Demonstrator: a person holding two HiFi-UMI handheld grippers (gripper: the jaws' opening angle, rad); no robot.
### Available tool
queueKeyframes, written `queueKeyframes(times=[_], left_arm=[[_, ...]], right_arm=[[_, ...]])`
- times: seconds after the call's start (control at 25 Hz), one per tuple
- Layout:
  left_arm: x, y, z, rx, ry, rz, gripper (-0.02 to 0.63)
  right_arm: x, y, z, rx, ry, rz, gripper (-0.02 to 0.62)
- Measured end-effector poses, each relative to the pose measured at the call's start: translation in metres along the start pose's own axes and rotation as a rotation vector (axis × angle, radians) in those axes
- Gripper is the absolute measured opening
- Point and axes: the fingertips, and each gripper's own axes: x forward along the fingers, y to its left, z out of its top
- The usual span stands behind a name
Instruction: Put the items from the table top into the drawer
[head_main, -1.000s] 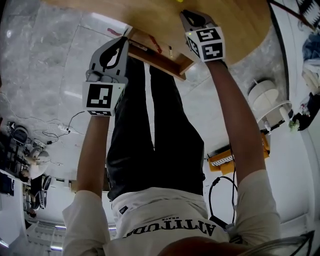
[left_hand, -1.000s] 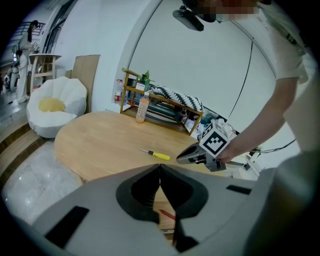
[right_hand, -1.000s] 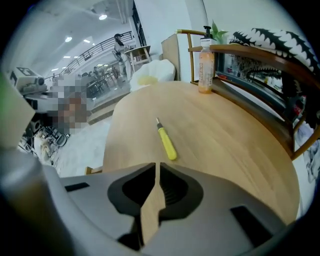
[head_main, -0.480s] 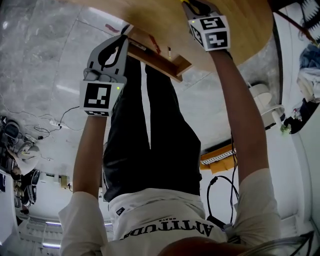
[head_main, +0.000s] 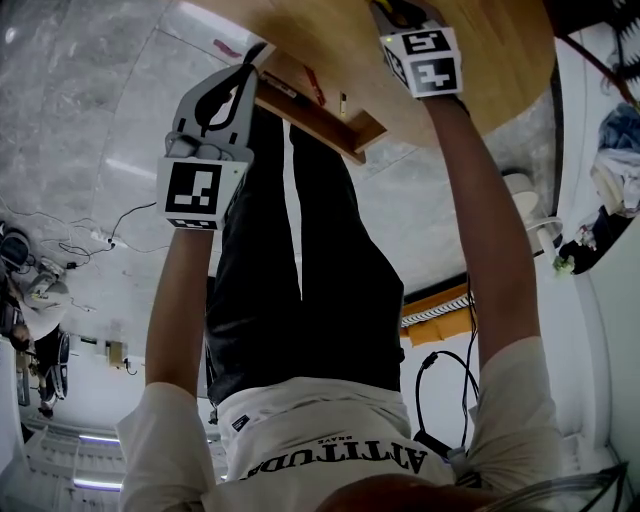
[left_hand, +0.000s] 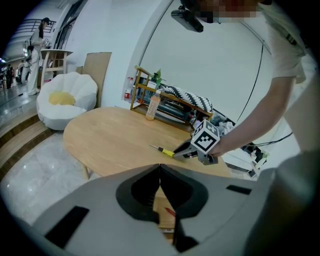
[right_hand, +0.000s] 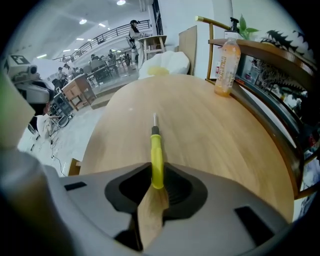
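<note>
A yellow-handled screwdriver (right_hand: 157, 152) lies on the round wooden table (right_hand: 215, 140), its metal tip pointing away. My right gripper (right_hand: 158, 175) is open and its jaws have just been opening. The end of the handle lies between their tips without being pressed. The left gripper view shows the same: right gripper (left_hand: 177, 153) at the screwdriver (left_hand: 163, 150). My left gripper (head_main: 258, 52) is shut with nothing seen in it, at the left corner of the open wooden drawer (head_main: 318, 118) under the table edge. A red item (head_main: 315, 88) lies in the drawer.
An orange drink bottle (right_hand: 225, 67) stands at the table's far side by a wooden shelf (right_hand: 270, 55). A white beanbag seat (left_hand: 65, 95) sits beyond the table. On the floor are an orange box (head_main: 440, 320), a white stool (head_main: 530, 200) and cables (head_main: 110, 235).
My right gripper has moved farther over the table, toward the top of the head view, and its tips now leave the frame. The left gripper has stayed by the drawer.
</note>
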Motion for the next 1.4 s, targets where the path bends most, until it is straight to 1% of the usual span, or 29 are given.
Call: queueKeyframes(times=[0.08, 0.2, 0.36, 0.52, 0.84, 1.08, 1.4], left_arm=[[0.000, 0.002, -0.003, -0.005, 0.001, 0.004, 0.021], [-0.001, 0.003, -0.006, -0.010, 0.003, 0.009, 0.021], [-0.002, 0.000, -0.008, -0.010, 0.008, 0.008, 0.021], [-0.002, -0.002, -0.007, 0.000, 0.006, 0.003, 0.021], [-0.003, -0.004, -0.014, -0.001, 0.012, 0.013, 0.021], [-0.004, -0.014, -0.018, 0.020, 0.017, -0.010, 0.021], [-0.006, -0.025, -0.023, 0.017, 0.028, -0.004, 0.021]], right_arm=[[0.001, 0.000, 0.001, -0.002, -0.002, -0.009, 0.083], [0.002, 0.001, -0.001, 0.010, -0.007, -0.007, 0.081], [-0.002, 0.009, -0.005, 0.036, -0.018, 0.014, 0.081], [-0.006, 0.018, -0.013, 0.041, -0.023, 0.027, 0.081], [-0.020, 0.051, -0.032, 0.120, -0.053, 0.040, 0.080], [-0.038, 0.087, -0.050, 0.091, -0.031, 0.075, 0.080], [-0.053, 0.122, -0.081, 0.089, -0.017, 0.112, 0.080]])
